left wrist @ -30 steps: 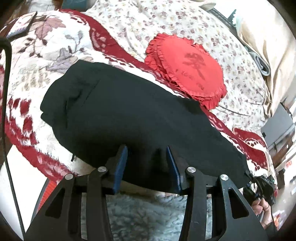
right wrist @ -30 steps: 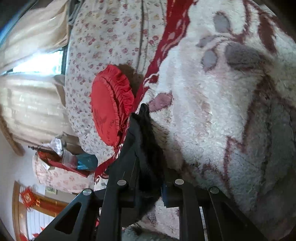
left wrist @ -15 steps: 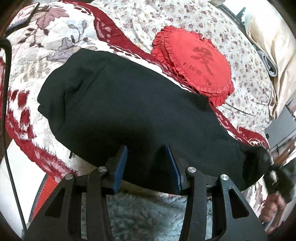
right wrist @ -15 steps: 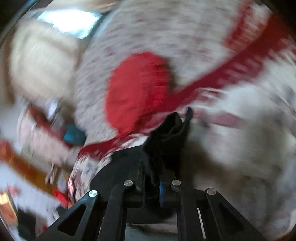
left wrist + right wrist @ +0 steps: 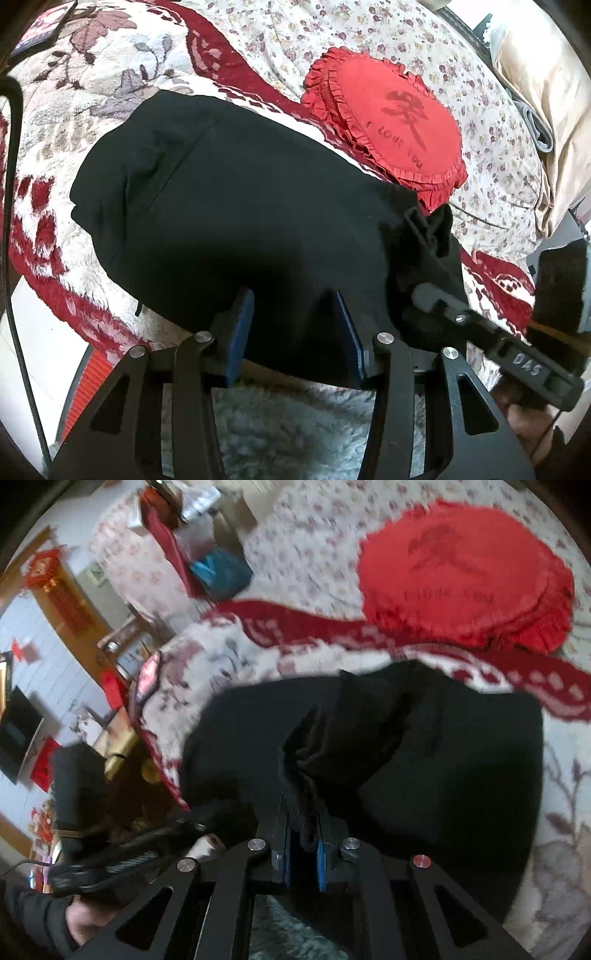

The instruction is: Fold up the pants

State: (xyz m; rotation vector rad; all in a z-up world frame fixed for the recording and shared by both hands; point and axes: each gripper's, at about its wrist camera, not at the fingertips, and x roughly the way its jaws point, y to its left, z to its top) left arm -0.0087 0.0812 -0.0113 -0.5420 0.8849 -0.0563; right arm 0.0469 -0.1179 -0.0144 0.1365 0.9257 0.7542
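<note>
Left wrist view: black pants [image 5: 240,229] lie on the fleece blanket [image 5: 55,122], filling the centre. At 6 o'clock the left gripper [image 5: 295,328] stands spread over their near edge. At 3 o'clock the right gripper [image 5: 304,843] pinches bunched pants fabric.

Red cushion [image 5: 388,122] just beyond pants [image 5: 240,221]

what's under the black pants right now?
The black pants lie on a red-and-white plush blanket, which shows all around them. The right gripper pinches a lifted end. Anything else beneath is covered.
</note>
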